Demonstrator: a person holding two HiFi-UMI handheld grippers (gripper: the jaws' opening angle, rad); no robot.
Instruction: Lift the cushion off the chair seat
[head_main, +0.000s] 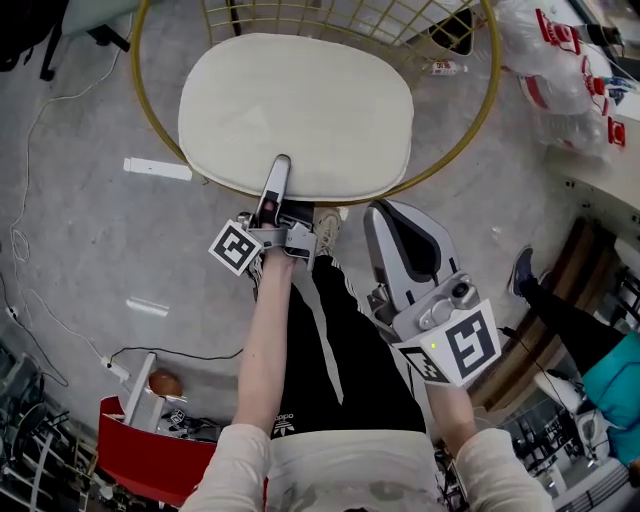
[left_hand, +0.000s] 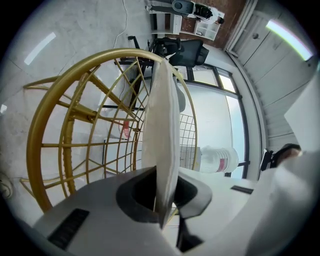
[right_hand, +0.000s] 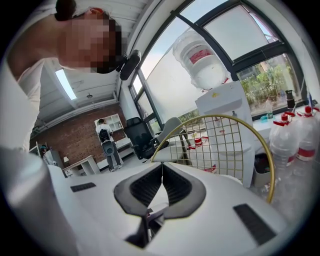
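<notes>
A cream oval cushion (head_main: 296, 112) lies on the seat of a round gold wire chair (head_main: 478, 132). My left gripper (head_main: 281, 163) reaches over the cushion's near edge and is shut on it. In the left gripper view the cushion (left_hand: 162, 120) stands edge-on, pinched between the jaws of the left gripper (left_hand: 162, 200), with the gold frame (left_hand: 60, 95) behind. My right gripper (head_main: 386, 212) hangs back from the chair, above the person's right leg, its jaws together on nothing. In its own view the right gripper (right_hand: 162, 168) is shut, and the chair's gold backrest (right_hand: 225, 135) stands ahead of it.
A white strip (head_main: 157, 169) and a thin cable (head_main: 30, 150) lie on the floor to the left. A red bin (head_main: 140, 455) stands at lower left. Bagged bottles (head_main: 560, 70) sit at upper right. A water dispenser (right_hand: 222, 107) stands behind the chair.
</notes>
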